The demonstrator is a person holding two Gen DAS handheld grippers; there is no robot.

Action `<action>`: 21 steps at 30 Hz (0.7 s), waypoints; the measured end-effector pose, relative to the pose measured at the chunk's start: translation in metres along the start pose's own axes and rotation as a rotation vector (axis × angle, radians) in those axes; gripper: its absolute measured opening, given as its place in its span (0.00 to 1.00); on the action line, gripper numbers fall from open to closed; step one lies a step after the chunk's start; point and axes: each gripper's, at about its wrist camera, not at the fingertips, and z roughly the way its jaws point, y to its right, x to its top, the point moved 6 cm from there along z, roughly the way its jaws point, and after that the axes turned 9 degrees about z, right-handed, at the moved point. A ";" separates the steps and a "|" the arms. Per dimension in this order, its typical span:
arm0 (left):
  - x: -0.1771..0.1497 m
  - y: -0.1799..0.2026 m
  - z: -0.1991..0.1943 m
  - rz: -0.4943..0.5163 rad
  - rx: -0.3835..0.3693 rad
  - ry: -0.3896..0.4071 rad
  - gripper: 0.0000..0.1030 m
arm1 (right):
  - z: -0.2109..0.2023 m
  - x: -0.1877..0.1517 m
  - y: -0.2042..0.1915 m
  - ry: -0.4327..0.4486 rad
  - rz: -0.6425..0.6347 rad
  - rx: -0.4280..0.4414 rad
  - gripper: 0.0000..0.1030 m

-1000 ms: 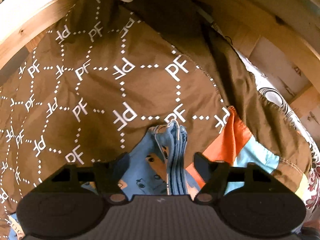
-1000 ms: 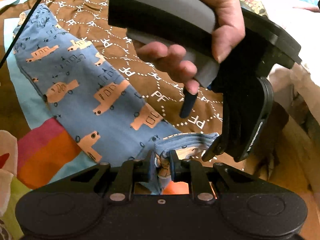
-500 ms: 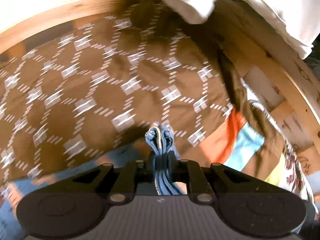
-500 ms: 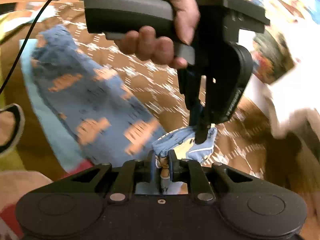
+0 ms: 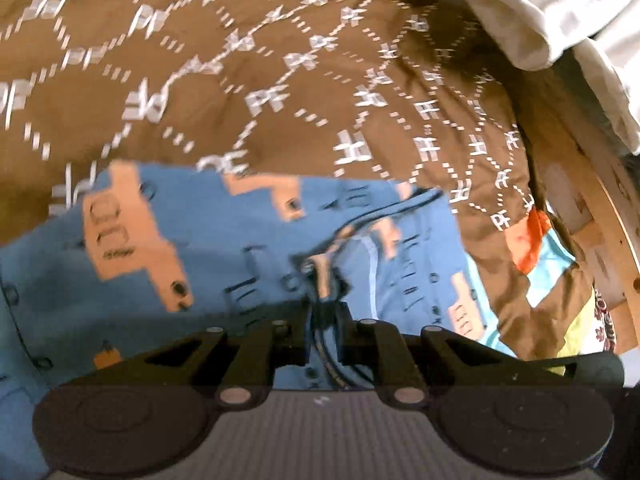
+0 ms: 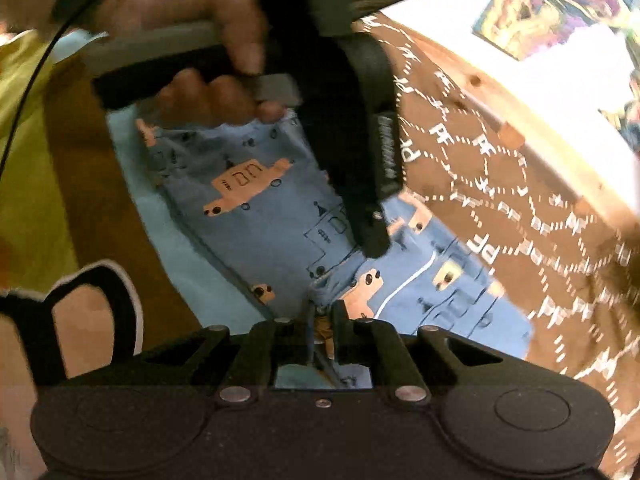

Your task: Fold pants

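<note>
Left wrist view: left gripper [image 5: 325, 308] pinched nearly closed on a bunched edge of the blue pants [image 5: 224, 264], fabric gathered in a small knot right between the fingertips. Jaws closed down on that edge within the last second. Rest of the pants spread flat ahead and to both sides of the jaws, orange vehicle prints showing, a white seam line running just right of the pinch. Beyond the far edge of the pants, a brown blanket [image 5: 256, 56] with white dotted hexagons and letter marks. At the right, an orange and light-blue patch of bedding [image 5: 540, 248], then a wooden bed frame [image 5: 600, 216]. White cloth [image 5: 520, 12] heaped at upper right. Blurred on the left side.

Right wrist view: right gripper [image 6: 323, 312] likewise squeezed almost closed, jaws just now drawing tighter, a fold of the pants [image 6: 256, 200] caught between the fingertips. Pants lying flat on the blanket, stretching away up and left from the jaws and a little to the right. Directly ahead, the left gripper [image 6: 372, 248] coming down from above, held by a hand [image 6: 224, 64], its tip on the pants just beyond the right gripper's own pinch, the two grips close together on the same gathered edge. Brown blanket [image 6: 520, 208] to the right, yellow-green bedding [image 6: 32, 152] at the left.
</note>
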 end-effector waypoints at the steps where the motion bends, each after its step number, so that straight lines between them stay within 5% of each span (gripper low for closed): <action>1: -0.002 -0.004 0.003 -0.010 -0.009 -0.002 0.13 | 0.003 -0.003 -0.001 0.010 0.022 -0.010 0.10; 9: -0.007 -0.005 0.004 0.067 -0.058 0.034 0.25 | -0.001 -0.022 -0.017 0.091 0.050 -0.104 0.36; 13: -0.005 -0.002 0.004 0.053 -0.084 0.043 0.35 | 0.002 -0.025 -0.020 0.106 0.078 -0.138 0.41; 17: -0.003 0.000 -0.002 0.048 -0.120 0.066 0.63 | 0.006 -0.023 -0.024 0.119 0.110 -0.167 0.42; 21: 0.001 0.003 -0.007 0.076 -0.103 0.098 0.69 | 0.004 -0.021 -0.020 0.131 0.197 -0.179 0.42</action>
